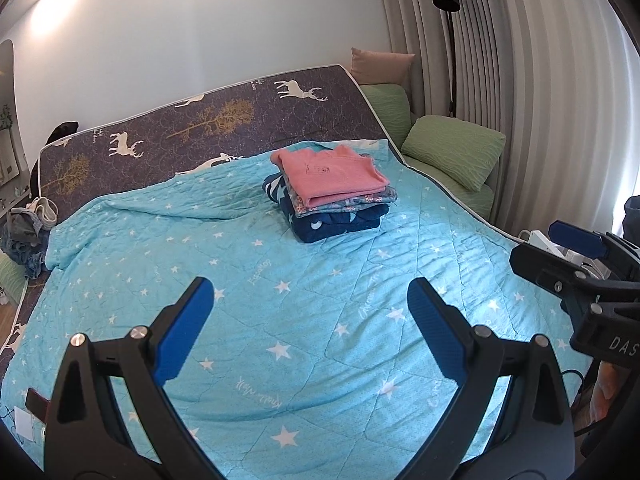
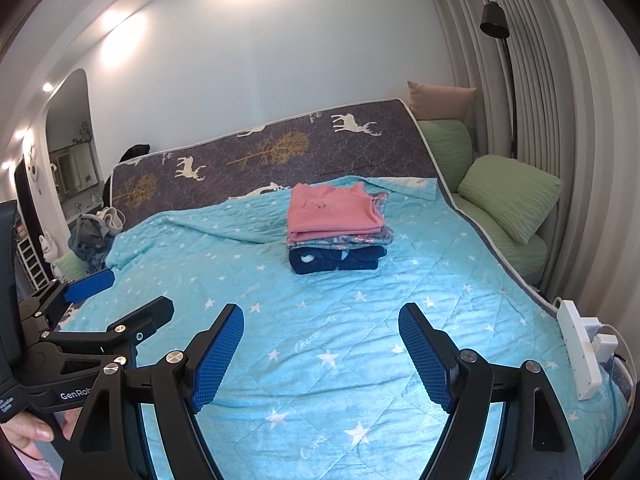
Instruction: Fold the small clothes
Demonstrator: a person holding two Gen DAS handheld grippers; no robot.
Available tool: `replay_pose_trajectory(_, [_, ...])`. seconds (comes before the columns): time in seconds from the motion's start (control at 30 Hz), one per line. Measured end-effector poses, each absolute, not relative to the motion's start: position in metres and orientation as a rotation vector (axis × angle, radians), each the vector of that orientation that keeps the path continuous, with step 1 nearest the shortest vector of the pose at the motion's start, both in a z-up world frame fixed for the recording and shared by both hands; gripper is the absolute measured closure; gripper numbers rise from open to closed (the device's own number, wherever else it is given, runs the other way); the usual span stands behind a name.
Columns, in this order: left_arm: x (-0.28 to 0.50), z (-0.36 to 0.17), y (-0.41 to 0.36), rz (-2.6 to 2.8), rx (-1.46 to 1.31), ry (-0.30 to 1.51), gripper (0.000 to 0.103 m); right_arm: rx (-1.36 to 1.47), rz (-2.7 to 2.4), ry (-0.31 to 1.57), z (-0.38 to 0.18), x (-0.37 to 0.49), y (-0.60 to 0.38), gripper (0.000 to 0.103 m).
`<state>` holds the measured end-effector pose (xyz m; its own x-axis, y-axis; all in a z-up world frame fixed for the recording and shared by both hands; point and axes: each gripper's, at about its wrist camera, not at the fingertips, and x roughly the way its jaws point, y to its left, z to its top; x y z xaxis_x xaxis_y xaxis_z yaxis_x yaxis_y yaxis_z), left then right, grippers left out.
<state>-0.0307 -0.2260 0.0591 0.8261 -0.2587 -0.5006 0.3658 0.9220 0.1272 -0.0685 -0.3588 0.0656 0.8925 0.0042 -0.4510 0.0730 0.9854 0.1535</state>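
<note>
Progress looks far along: a stack of folded clothes [image 1: 330, 192] sits on the turquoise star quilt [image 1: 280, 320] toward the far side of the bed, pink top [image 1: 332, 174] uppermost, a floral piece under it, navy garment [image 1: 336, 222] at the bottom. Edges roughly squared, nothing draped loose. Quilt in front of both grippers is bare, no garment mid-fold.

Poss. still to do: a heap of unfolded clothes [image 1: 24, 236] lies at the bed's far left corner, greys and denim blue; can't tell if it belongs to the job.

Left gripper [image 1: 310, 308] has jaws spread wide, nothing btwn them, hovering over the quilt. Right gripper [image 2: 320, 338] likewise wide apart & empty.

View diffs: right wrist view shows a white power strip [image 2: 578, 344] w/ plugs at the bed's right edge, plus a hand [image 2: 32, 436] on the left gripper's handle. Left wrist view catches only a corner of that strip, behind the right gripper.
</note>
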Motion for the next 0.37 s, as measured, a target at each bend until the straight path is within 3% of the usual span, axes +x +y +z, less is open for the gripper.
replay_pose_trajectory(0.37, [-0.0260, 0.0599, -0.2270, -0.326, 0.224, 0.492, 0.006, 0.181, -0.029, 0.458, 0.0655, -0.0663, -0.3594, 0.021])
